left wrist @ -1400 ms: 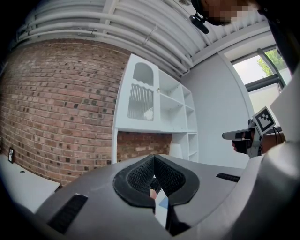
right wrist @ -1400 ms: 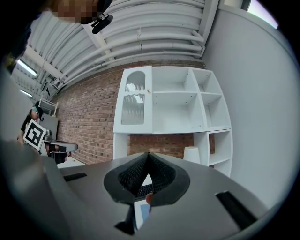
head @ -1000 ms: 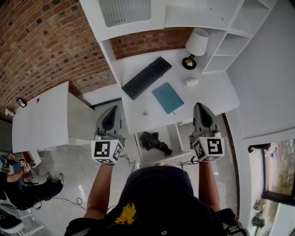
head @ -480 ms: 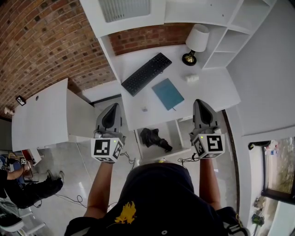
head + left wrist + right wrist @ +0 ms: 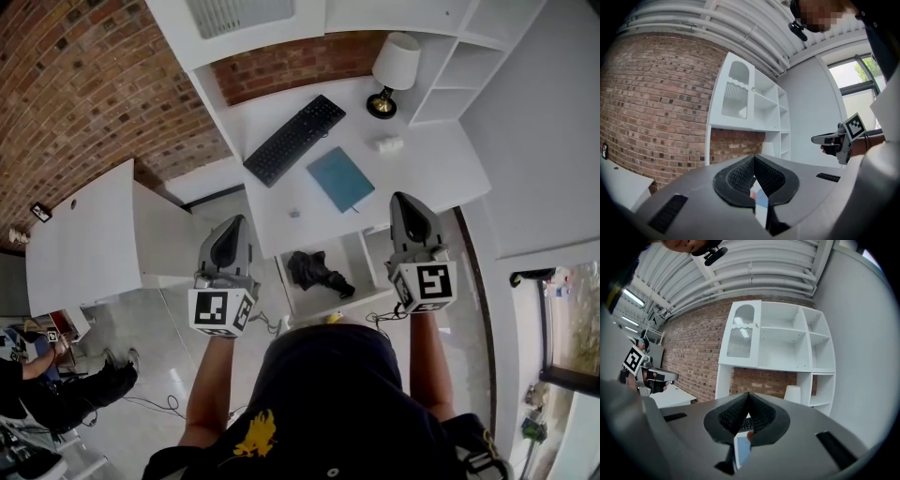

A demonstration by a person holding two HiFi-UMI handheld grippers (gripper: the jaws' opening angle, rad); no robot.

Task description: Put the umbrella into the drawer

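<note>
A folded black umbrella (image 5: 315,270) lies inside the open white drawer (image 5: 362,266) under the desk's front edge. My left gripper (image 5: 231,226) is held level to the left of the drawer, shut and empty. To the drawer's right my right gripper (image 5: 406,200) is also level, shut and empty. In the left gripper view the left gripper's (image 5: 753,157) ribbed pads meet with nothing between them, and the right gripper (image 5: 821,139) shows at the right. The right gripper view shows the right gripper's (image 5: 748,395) pads closed together.
On the white desk (image 5: 441,178) lie a black keyboard (image 5: 293,139), a blue notebook (image 5: 341,178), a small white object (image 5: 386,144) and a lamp (image 5: 394,64). White shelves (image 5: 469,52) rise behind. A white side table (image 5: 80,239) stands left; a person (image 5: 56,389) crouches at the lower left.
Both grippers stay almost where they were, still shut. The umbrella has not moved in the drawer. Only the head view has shifted slightly.
</note>
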